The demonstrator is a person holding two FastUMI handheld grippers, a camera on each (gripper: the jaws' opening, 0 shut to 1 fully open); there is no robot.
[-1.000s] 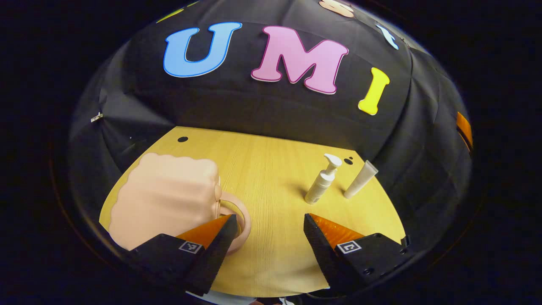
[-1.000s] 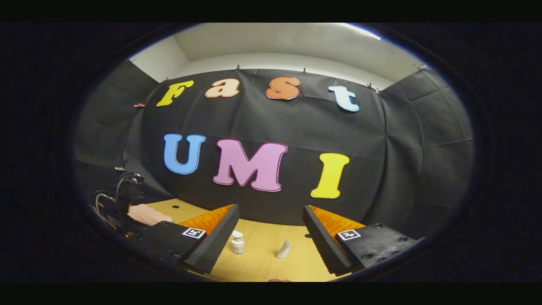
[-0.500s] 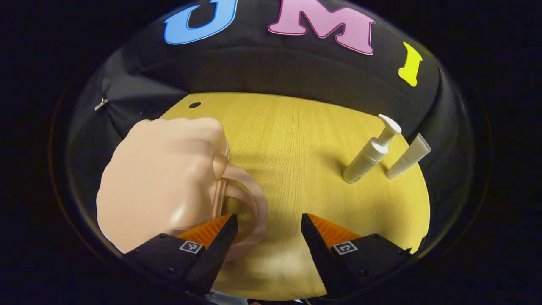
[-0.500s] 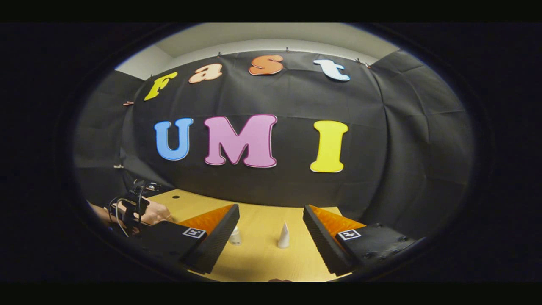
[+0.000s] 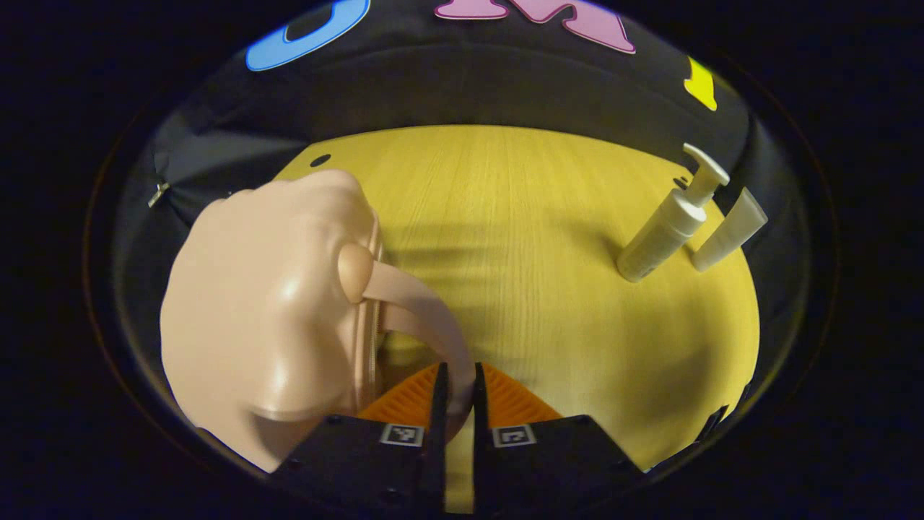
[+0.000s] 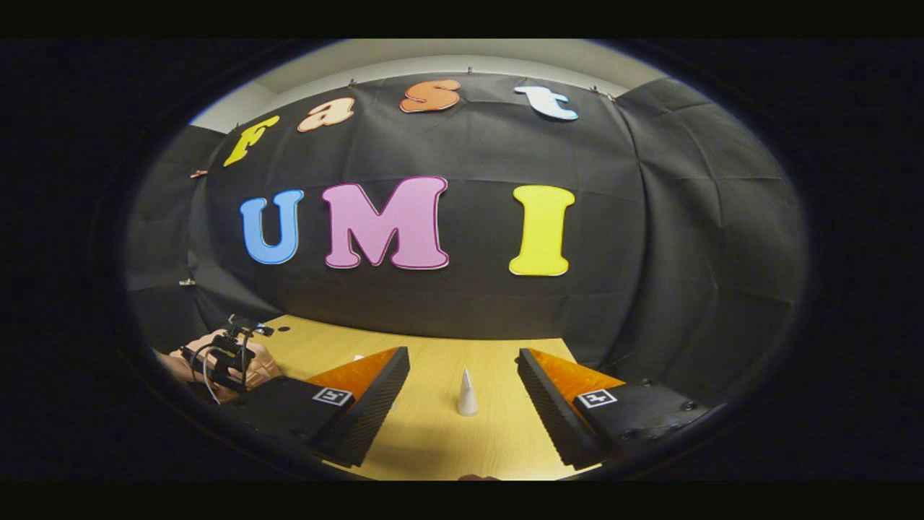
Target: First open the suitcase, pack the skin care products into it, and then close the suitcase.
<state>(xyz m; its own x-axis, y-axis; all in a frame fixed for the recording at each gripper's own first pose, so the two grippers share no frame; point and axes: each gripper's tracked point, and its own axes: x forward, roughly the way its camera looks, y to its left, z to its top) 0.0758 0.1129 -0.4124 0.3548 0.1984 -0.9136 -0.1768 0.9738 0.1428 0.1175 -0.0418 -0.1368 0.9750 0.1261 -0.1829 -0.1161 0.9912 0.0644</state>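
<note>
Surface: yellow wooden surface, your pale pink rounded plastic suitcase lying left.
Left gripper: jaws closed on the suitcase's curved handle.
Right gripper: jaws open, well apart from the suitcase.

Pink hard-shell suitcase, small, rounded, lid shut, sits at left of the yellow wooden table; its curved handle arcs toward the camera. White pump bottle and white tube stand upright just beside each other at the table's far right, well apart from the suitcase. The tube also shows standing cap-down in the right gripper view.
</note>
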